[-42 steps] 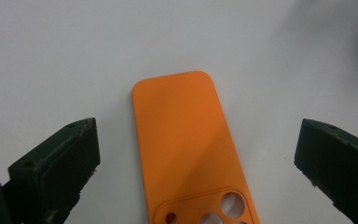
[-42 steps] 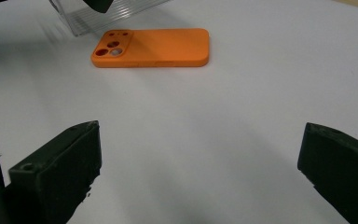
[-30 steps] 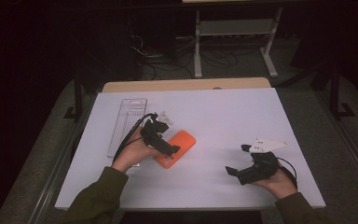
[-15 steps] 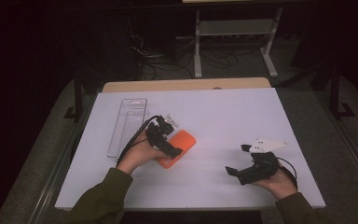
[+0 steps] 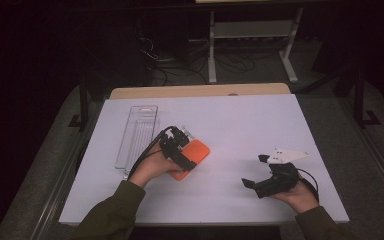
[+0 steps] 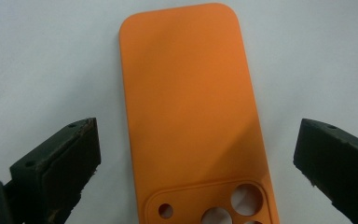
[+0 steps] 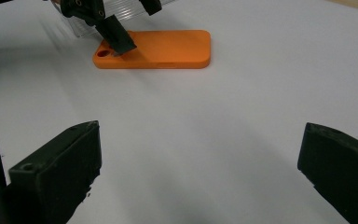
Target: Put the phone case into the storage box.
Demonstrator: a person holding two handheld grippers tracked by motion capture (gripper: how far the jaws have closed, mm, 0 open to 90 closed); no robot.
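Left gripper [image 6: 191, 154], jaws apart, straddles the orange phone case [image 6: 191, 107] lying flat; open table [image 5: 260, 125] surrounds it. Right gripper [image 7: 200, 177] likewise spread. Clear tray's [image 5: 136, 135] contents indiscernible.

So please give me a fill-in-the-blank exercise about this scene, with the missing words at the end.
1. The phone case has the colour ____.
2. The left gripper hovers over the case with its jaws ____.
3. The clear tray lies to the ____ of the case in the high view.
4. The case lies with its back facing ____.

Missing words: orange; open; left; up

Bare white table [image 5: 240, 125] all around the orange phone case [image 5: 194, 155], clear tray [image 5: 136, 135] apparently just left of it.
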